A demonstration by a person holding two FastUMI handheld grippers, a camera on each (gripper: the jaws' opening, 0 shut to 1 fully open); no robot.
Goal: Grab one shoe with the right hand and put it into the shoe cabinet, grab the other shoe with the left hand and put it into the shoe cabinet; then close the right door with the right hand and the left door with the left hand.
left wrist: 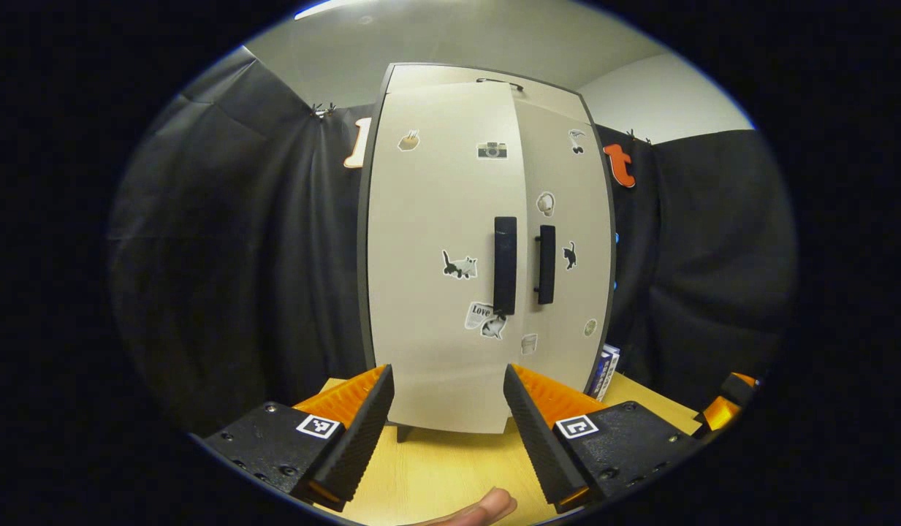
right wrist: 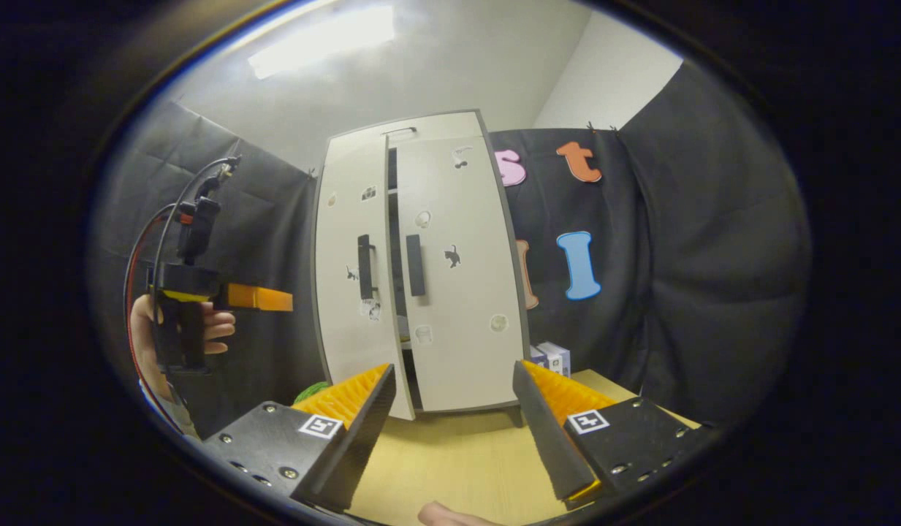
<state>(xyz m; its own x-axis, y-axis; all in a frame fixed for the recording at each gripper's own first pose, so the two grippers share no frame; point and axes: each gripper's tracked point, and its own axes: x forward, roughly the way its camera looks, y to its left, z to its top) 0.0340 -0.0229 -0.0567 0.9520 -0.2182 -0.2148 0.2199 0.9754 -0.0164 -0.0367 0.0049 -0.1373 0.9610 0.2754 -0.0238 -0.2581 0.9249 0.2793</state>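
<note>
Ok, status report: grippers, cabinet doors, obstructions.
Left gripper open. Right gripper open. Right door shut, left door slightly ajar. Nothing visible blocking the doors.

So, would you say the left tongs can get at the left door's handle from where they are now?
Probably yes. The left tongs are open and face the left door squarely, with its handle straight ahead and nothing between. That door looks slightly ajar, its edge overlapping the right door.

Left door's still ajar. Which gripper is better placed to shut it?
Left. The left gripper is open and faces the left door head-on; the right gripper sits off toward the right door.
</note>
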